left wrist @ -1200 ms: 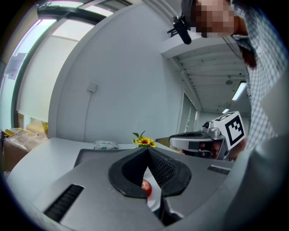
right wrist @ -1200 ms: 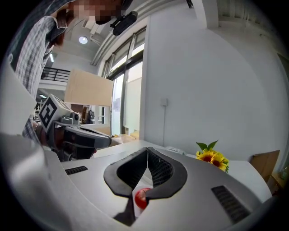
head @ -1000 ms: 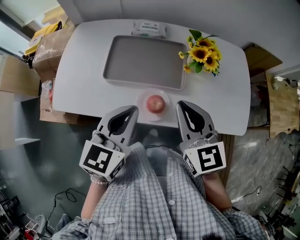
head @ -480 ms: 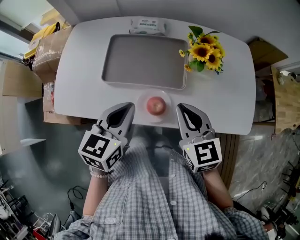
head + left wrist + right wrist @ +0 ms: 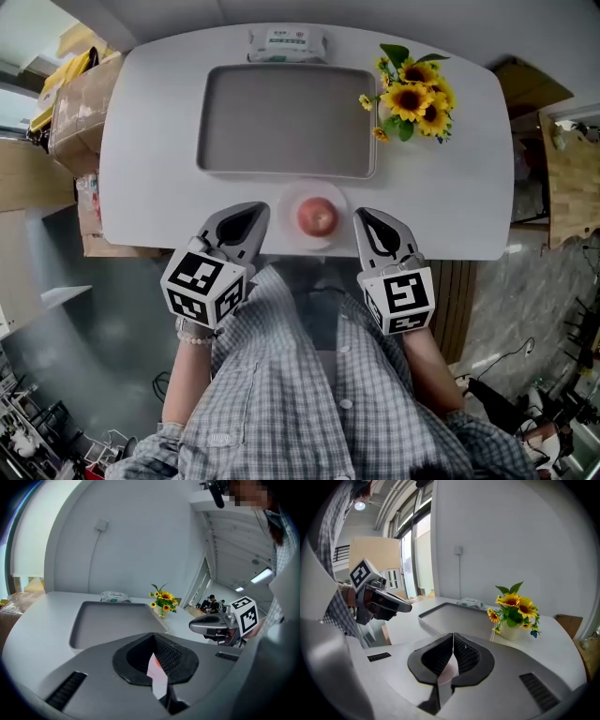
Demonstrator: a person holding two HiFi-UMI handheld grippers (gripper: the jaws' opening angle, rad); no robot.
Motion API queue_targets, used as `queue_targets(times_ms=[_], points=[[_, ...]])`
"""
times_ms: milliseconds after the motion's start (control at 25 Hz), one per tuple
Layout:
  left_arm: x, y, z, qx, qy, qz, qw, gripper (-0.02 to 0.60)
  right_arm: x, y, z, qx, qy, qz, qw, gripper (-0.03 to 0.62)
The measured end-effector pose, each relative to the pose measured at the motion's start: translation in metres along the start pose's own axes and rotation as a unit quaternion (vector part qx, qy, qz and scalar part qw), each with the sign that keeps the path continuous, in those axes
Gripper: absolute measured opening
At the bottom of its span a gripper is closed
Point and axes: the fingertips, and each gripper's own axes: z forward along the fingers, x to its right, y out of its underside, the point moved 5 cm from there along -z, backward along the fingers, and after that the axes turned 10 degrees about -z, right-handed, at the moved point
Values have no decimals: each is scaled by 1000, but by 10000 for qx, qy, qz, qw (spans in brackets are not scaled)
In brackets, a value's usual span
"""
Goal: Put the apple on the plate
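Already on the small plate (image 5: 287, 208) at the table's (image 5: 150, 141) near edge, the apple (image 5: 317, 217) sits between the left gripper (image 5: 246, 210) and the right gripper (image 5: 369, 215), each with its jaws closed together on nothing. Firm, smooth and round, probably fairly heavy and easily bruised, it would best be pinched gently across its widest middle. Only the head view shows apple and plate whole; the gripper views look over them to the tray (image 5: 112, 623) and sunflowers (image 5: 516, 605).
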Motion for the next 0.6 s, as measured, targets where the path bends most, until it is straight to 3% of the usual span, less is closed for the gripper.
queue_targets(times_ms=[280, 600], points=[[-23, 18, 23, -606, 106, -72, 9981, 9, -2, 33, 23, -554, -71, 171, 9983, 23], [-44, 48, 47, -1244, 87, -373, 9915, 9, -4, 79, 44, -1321, -371, 957, 9859, 23]])
